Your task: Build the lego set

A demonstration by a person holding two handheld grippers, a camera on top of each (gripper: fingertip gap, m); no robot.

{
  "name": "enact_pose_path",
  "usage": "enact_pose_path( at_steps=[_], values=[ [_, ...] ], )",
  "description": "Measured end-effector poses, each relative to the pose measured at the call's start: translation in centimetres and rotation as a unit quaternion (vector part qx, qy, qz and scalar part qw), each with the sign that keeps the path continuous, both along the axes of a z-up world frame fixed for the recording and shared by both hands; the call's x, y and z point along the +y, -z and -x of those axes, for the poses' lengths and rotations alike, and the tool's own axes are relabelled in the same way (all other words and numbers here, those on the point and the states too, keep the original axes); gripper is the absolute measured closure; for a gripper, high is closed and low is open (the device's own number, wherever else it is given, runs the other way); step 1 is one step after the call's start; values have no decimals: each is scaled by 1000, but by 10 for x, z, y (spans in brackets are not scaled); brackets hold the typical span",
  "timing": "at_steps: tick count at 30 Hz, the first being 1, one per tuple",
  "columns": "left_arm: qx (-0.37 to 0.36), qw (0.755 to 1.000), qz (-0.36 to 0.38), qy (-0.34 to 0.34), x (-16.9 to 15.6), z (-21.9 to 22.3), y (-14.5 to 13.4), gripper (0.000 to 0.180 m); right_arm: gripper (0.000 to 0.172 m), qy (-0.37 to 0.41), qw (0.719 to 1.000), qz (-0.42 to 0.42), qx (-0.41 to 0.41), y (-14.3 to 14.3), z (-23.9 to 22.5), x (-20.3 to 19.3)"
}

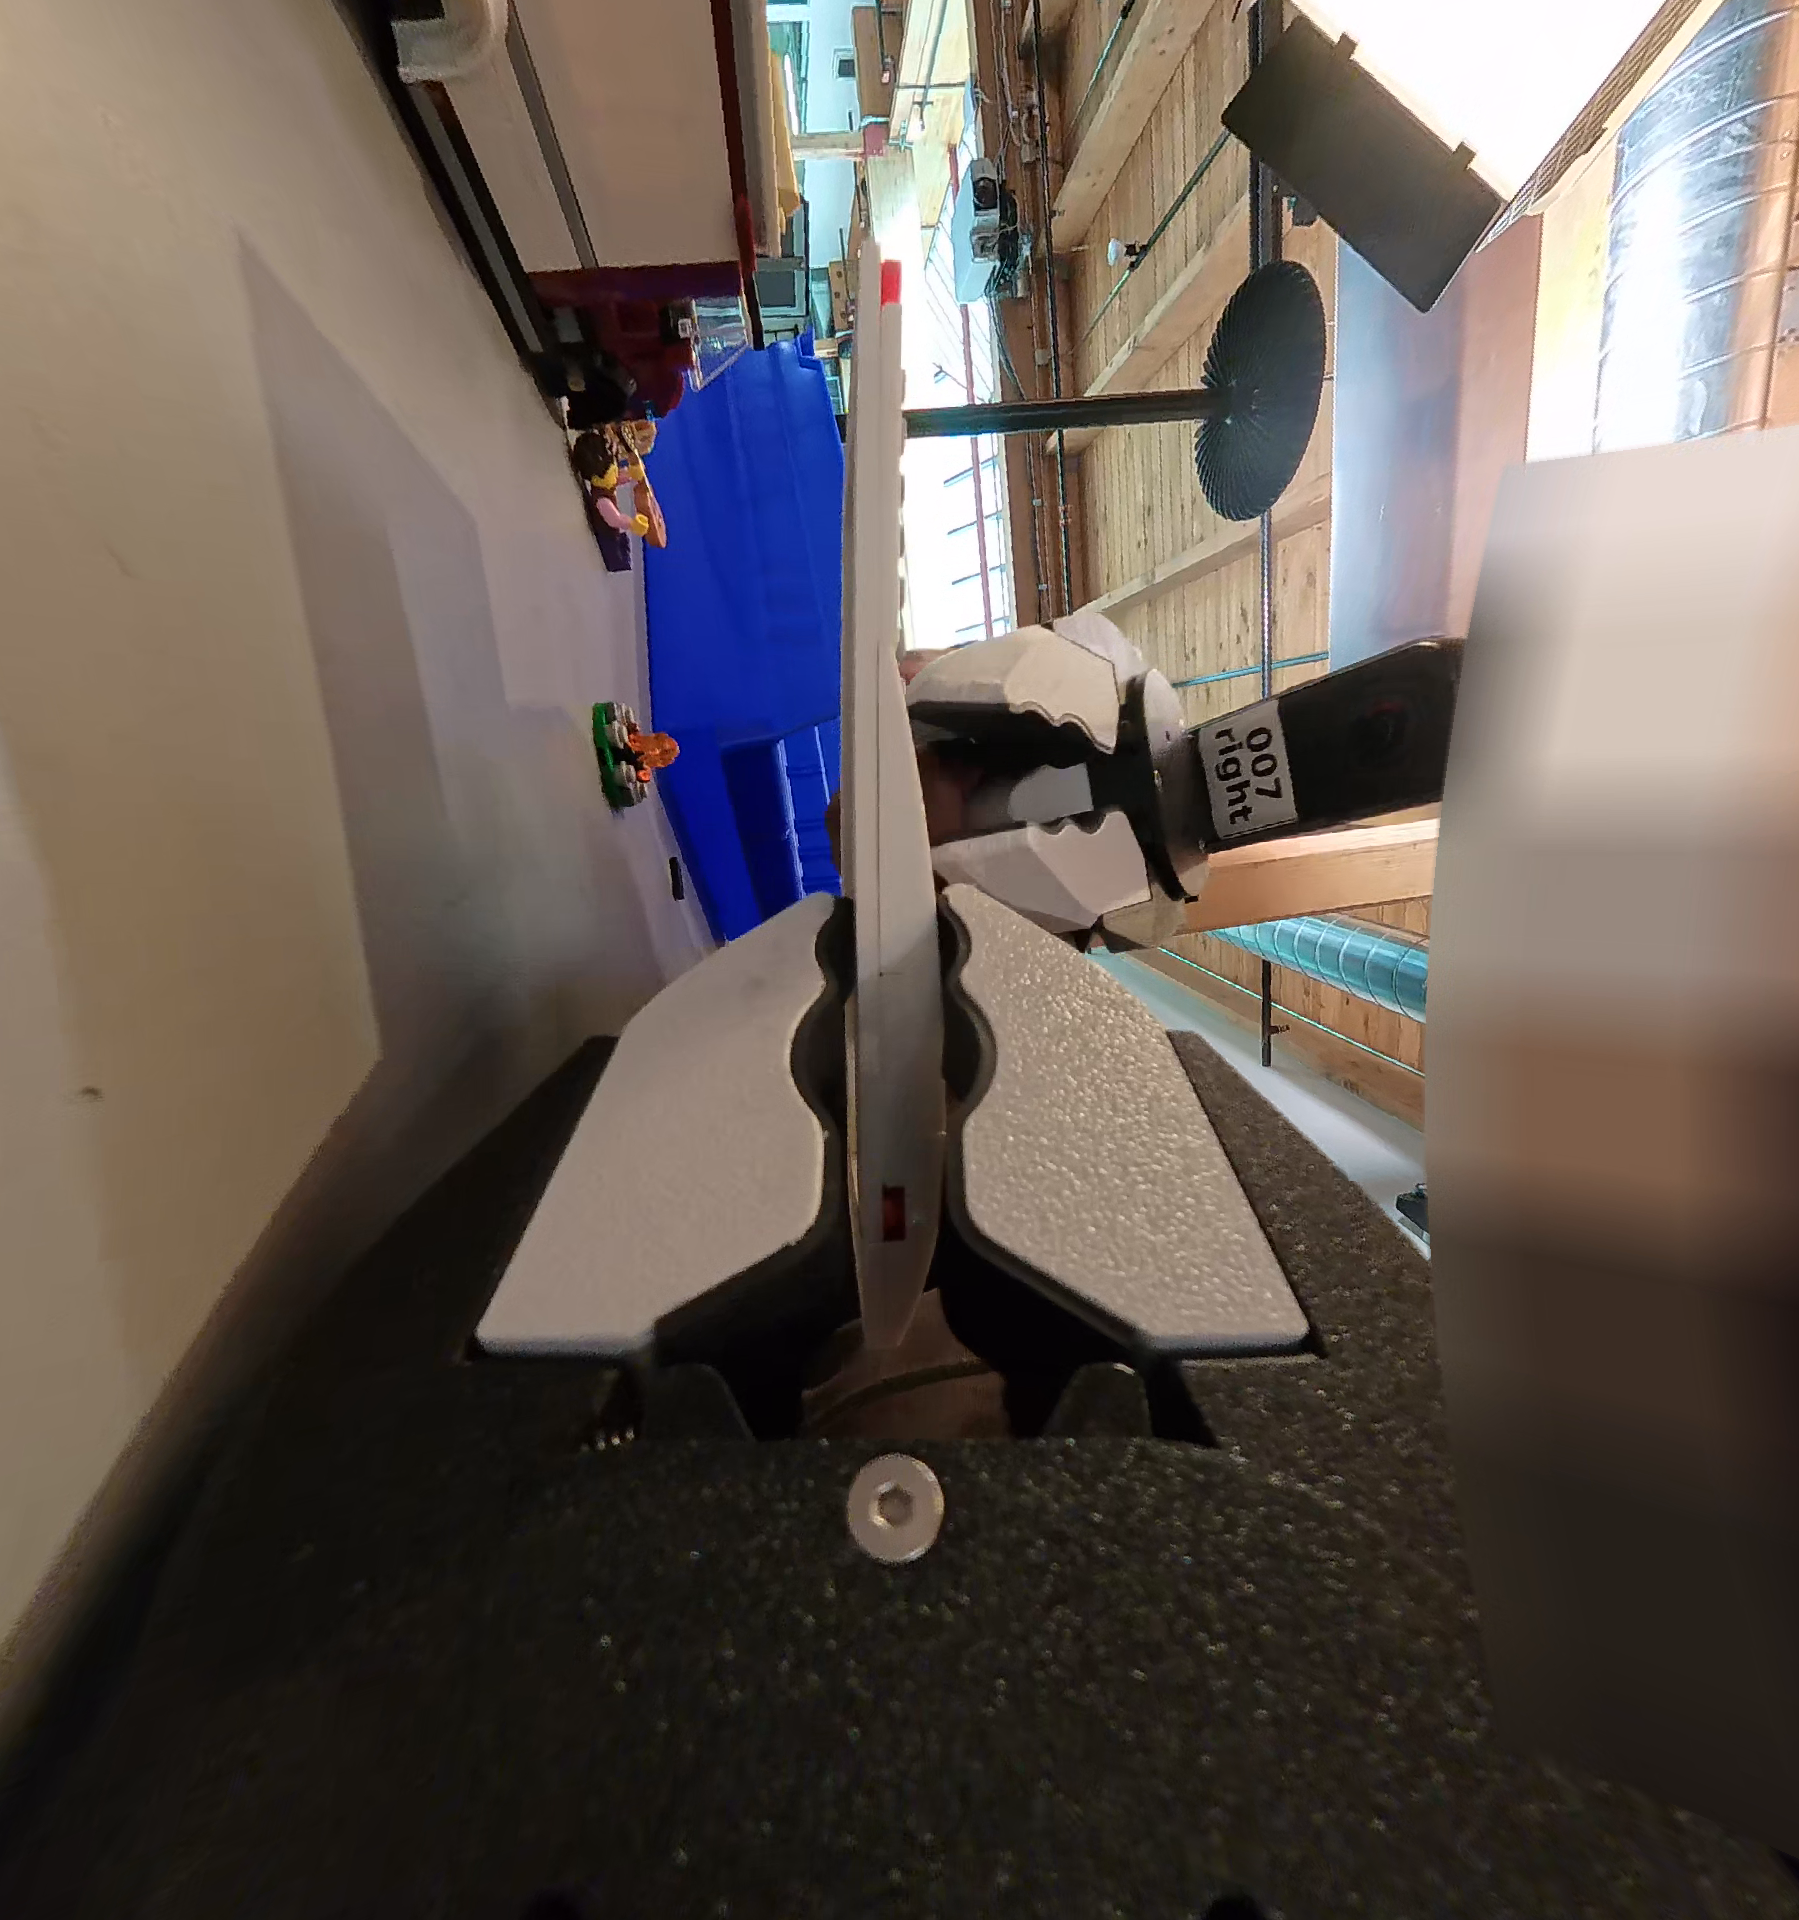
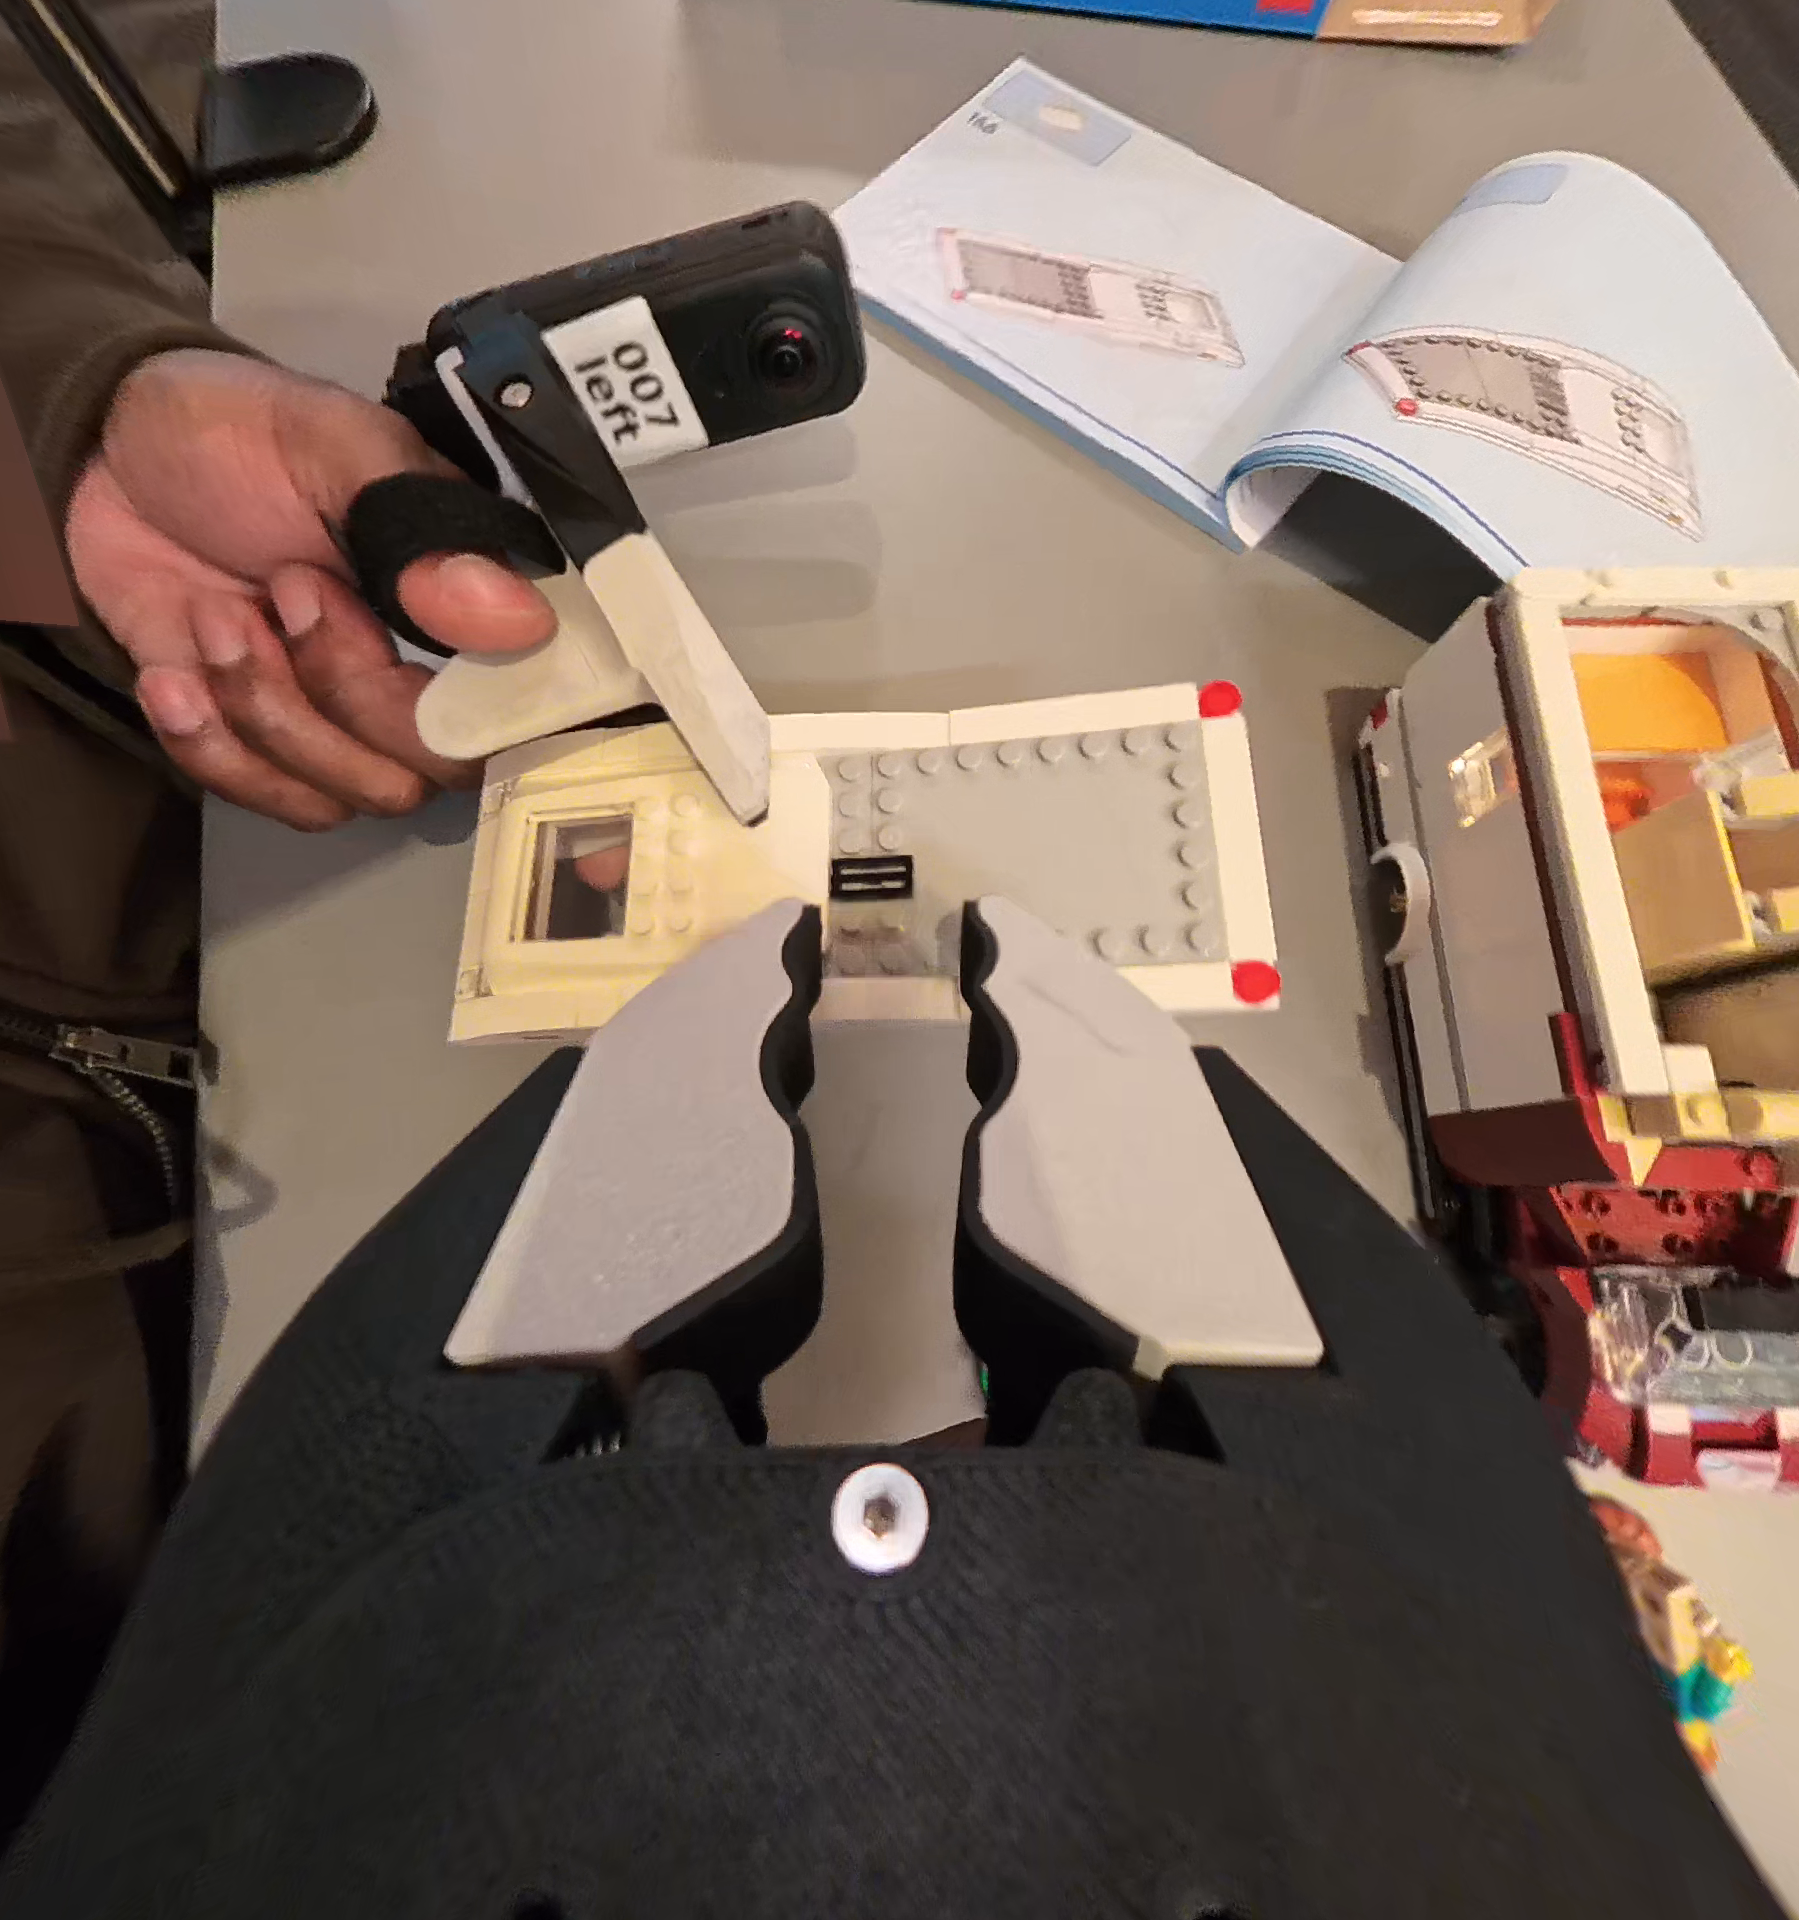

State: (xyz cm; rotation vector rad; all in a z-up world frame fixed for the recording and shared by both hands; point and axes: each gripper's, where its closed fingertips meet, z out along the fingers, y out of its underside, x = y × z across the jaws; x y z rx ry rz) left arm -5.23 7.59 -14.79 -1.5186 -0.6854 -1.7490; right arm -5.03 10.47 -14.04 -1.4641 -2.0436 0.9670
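The left gripper [image 1: 890,914] is clenched on a flat white and grey brick panel [image 1: 879,727]; in its own view the panel stands edge-on between the two pads, both pressed against its faces. From the right wrist view the same panel [image 2: 1030,842] lies flat-faced to the camera above the grey table [image 2: 978,582], with a window frame at its left end and red dots [image 2: 1219,698] at its right corners; the left gripper's fingers [image 2: 708,717] grip it along the far edge, near the window.

The right gripper [image 2: 890,920] is released, its pads apart and bare, hovering over the panel's near edge just below a small black grille piece [image 2: 872,878]. To the right stands a red and cream brick building [image 2: 1653,935]; an open instruction booklet [image 2: 1290,343] lies beyond the panel.
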Motion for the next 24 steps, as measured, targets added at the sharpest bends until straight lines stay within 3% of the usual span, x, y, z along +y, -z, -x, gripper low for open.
enact_pose_path(
  at_steps=[7, 12, 24],
  values=[
    [-2, 1000, -18, -24, -3, 9, -5, 166, 142, 154, 973, 167, 37, -7, -12, 17],
    [20, 998, -55, -32, -7, 8, -14, 166, 134, 170, 938, 298, 51, -7, -11, 2],
    [55, 995, -83, -26, -14, -2, -20, 166, 136, 168, 915, 363, 52, -9, 5, -13]
  ],
)
